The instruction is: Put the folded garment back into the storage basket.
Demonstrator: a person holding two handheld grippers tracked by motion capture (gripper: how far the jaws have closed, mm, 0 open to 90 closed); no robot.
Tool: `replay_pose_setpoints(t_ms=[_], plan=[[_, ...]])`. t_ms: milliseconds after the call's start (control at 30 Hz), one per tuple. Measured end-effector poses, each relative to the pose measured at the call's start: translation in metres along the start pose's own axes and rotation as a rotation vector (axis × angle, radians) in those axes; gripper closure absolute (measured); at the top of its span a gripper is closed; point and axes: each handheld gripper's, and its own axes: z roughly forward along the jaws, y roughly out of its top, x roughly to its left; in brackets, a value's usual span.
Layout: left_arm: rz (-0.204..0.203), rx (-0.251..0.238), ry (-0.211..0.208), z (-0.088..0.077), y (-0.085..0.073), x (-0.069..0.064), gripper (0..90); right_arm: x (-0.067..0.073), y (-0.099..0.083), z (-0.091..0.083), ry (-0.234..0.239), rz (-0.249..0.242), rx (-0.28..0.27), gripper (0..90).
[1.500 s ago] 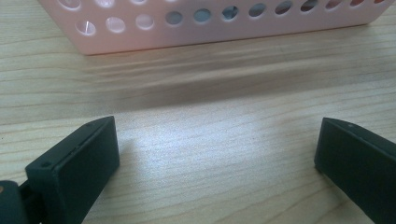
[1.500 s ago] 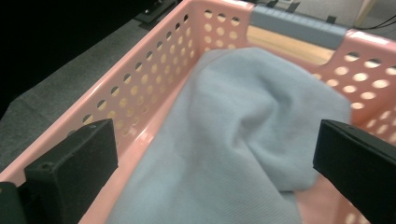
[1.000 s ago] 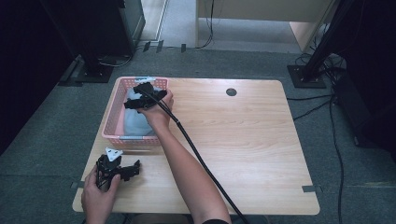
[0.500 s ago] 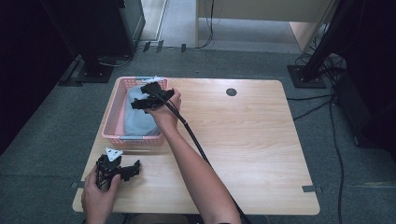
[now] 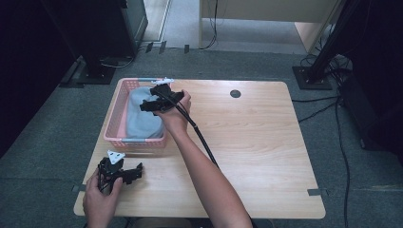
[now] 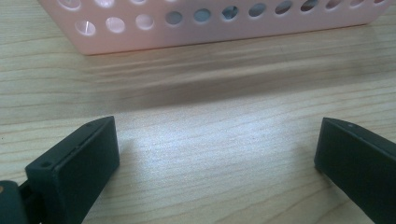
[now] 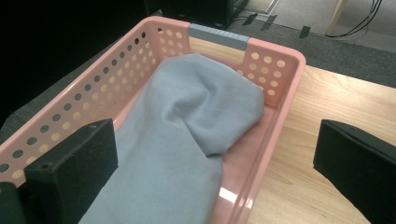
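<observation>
The right gripper has been drawn back toward the right rim of the pink perforated plastic basket, jaws spread wide and empty. Inside, the crumpled grey cloth is seen. The left gripper is rested wide open on the bare wooden table.

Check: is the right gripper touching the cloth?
Apart. The right gripper view shows the right gripper with jaws spread wide and clear space between them and the grey cloth lying in the basket.
</observation>
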Motion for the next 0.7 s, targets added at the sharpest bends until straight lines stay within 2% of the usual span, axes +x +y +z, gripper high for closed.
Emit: replay_pose_setpoints(t_ms=[500,700], plan=[[0.0,0.0,0.0,0.0,0.0,0.0,0.0,-0.015,0.0,-0.017,-0.008,0.027,-0.009,0.0],[0.0,0.001,0.0,0.0,0.0,0.0,0.0,-0.017,0.001,-0.023,-0.015,0.023,-0.01,0.0]])
